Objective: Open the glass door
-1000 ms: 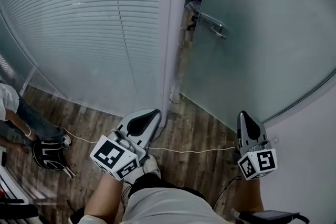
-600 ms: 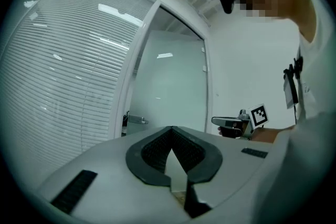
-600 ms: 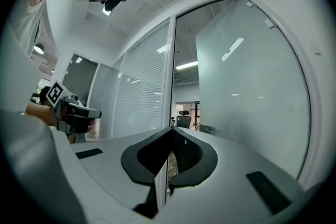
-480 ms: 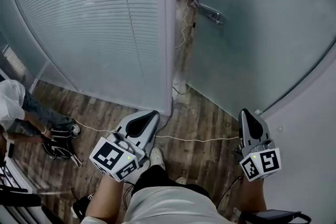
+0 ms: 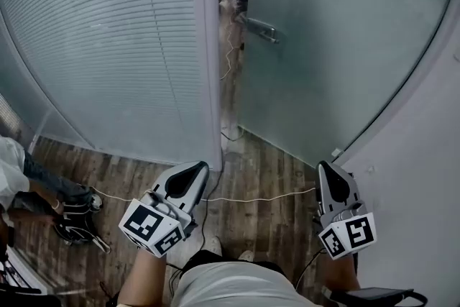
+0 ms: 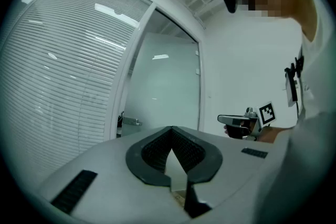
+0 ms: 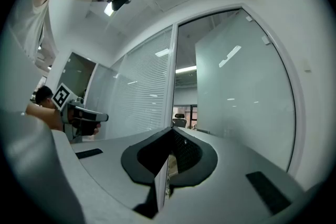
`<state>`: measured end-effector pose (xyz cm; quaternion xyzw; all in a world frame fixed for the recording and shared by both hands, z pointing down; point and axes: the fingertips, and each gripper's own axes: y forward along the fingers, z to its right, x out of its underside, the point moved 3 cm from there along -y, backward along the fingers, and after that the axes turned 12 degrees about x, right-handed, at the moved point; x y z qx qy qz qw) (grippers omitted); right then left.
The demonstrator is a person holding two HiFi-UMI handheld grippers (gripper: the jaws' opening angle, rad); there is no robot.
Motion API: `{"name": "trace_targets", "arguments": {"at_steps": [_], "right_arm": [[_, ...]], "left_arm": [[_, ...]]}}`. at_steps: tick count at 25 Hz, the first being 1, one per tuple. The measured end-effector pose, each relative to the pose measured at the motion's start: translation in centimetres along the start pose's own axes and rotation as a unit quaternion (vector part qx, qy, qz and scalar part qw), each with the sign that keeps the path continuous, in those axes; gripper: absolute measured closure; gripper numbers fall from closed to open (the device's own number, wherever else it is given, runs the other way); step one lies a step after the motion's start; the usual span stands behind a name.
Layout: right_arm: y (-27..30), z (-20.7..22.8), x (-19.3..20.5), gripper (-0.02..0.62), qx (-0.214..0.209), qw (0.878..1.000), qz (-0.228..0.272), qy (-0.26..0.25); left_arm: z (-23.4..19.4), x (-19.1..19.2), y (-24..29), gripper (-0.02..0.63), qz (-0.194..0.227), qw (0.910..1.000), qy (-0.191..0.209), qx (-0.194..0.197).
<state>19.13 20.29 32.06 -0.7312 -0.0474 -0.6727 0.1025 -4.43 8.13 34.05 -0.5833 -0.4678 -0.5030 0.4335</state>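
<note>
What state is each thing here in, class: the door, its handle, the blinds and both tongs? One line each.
glass door: ajar, with a gap at the frame
door handle: untouched
blinds: lowered, slats shut
left tongs: shut, empty, short of the door
right tongs: shut, empty, short of the door

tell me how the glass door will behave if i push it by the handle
The glass door is one tall frosted pane, so probably heavy and rigid, swinging slowly. It stands ajar, so it likely moves without unlatching. Its smooth face looks slippery; the handle should give surer purchase.
</note>
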Motion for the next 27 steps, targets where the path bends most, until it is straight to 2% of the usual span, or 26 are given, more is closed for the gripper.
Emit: {"name": "trace_targets", "arguments": {"at_steps": [6, 13, 22, 27], "right_arm": [[-0.5, -0.8, 0.0, 0.594, 0.037, 0.999, 0.007, -0.007], [-0.8, -1.5, -0.4, 0.594, 0.052, 0.999, 0.003, -0.016], [-0.6, -2.3, -1.1, 0.594, 0.054, 0.998, 0.01, -0.02], [-0.8, -2.3, 0.0, 0.594, 0.051, 0.998, 0.009, -0.021]], "left_arm": [[-1.4, 0.2, 0.7, 0.606, 0.004, 0.9994, 0.017, 0.029], [-1.8, 0.6, 0.7, 0.606, -0.001, 0.9989, 0.009, 0.046], [-1.8, 0.4, 0.5, 0.606, -0.004, 0.9986, 0.012, 0.052], [-1.5, 1.1, 0.8, 0.606, -0.001, 0.9985, 0.015, 0.053]]}}
